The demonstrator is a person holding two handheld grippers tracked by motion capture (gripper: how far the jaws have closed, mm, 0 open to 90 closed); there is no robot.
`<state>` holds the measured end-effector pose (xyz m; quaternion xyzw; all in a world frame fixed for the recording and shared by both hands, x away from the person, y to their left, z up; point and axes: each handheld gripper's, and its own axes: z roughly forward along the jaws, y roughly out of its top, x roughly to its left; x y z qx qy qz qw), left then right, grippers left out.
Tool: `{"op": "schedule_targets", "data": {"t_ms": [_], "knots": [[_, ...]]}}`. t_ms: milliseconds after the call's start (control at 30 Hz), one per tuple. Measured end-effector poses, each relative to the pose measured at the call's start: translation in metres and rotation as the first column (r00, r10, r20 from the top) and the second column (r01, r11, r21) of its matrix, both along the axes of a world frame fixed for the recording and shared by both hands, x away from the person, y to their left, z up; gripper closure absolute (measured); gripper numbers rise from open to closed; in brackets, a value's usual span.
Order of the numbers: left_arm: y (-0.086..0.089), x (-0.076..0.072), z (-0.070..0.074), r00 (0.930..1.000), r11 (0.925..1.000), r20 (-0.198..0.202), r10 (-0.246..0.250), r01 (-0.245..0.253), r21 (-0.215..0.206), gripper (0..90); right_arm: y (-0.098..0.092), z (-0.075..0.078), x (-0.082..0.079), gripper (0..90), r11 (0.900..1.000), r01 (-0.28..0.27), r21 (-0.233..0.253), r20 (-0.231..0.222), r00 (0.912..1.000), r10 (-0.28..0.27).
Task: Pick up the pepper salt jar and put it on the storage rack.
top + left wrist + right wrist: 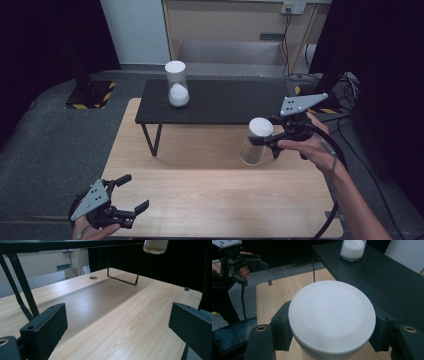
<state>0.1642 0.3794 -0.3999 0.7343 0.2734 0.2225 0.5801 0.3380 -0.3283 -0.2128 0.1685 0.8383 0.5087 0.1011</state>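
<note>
My right gripper [262, 137] is shut on an empty clear jar [254, 149] with a white lid [261, 127], holding it above the wooden table [210, 195] just in front of the black riser shelf [225, 102]. In the right gripper view the lid [332, 317] sits between the two black jaws of that gripper [332, 331]. A second clear jar [177, 85], lidded and partly filled with white powder, stands on the shelf's left part. My left gripper [134, 193] is open and holds nothing near the table's front left corner; it is wide open in its own view [117, 322].
The shelf's thin black legs [123, 280] stand on the table. The held jar's base [155, 245] hangs at shelf height. The powder jar [352, 249] and the left gripper [244, 261] are farther off. Cables and a hazard-striped stand base [90, 95] lie on the floor.
</note>
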Motion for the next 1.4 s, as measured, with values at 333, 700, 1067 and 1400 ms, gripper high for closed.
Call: {"op": "schedule_targets", "data": {"t_ms": [333, 700, 1067, 1400], "knots": [[0.000, 0.001, 0.000, 1.0000, 1.0000, 0.000, -0.002, 0.002, 0.001, 1.0, -0.003, 0.033, 0.000, 34.2, 1.000, 0.023, 0.001, 0.001, 0.9997, -0.023], [0.000, 0.001, 0.000, 1.0000, 1.0000, -0.002, -0.003, 0.003, -0.002, 1.0, -0.005, 0.060, 0.008, 34.1, 0.999, 0.048, 0.012, 0.005, 0.9988, -0.048], [0.001, 0.001, 0.000, 1.0000, 1.0000, -0.004, -0.003, 0.003, -0.001, 1.0, 0.005, 0.071, 0.030, 34.1, 0.987, 0.160, 0.027, 0.003, 0.9871, -0.160], [0.002, 0.002, 0.000, 1.0000, 1.0000, -0.006, -0.006, 0.006, 0.001, 1.0, 0.019, 0.076, 0.055, 34.1, 0.962, 0.274, 0.015, 0.009, 0.9617, -0.274]]}}
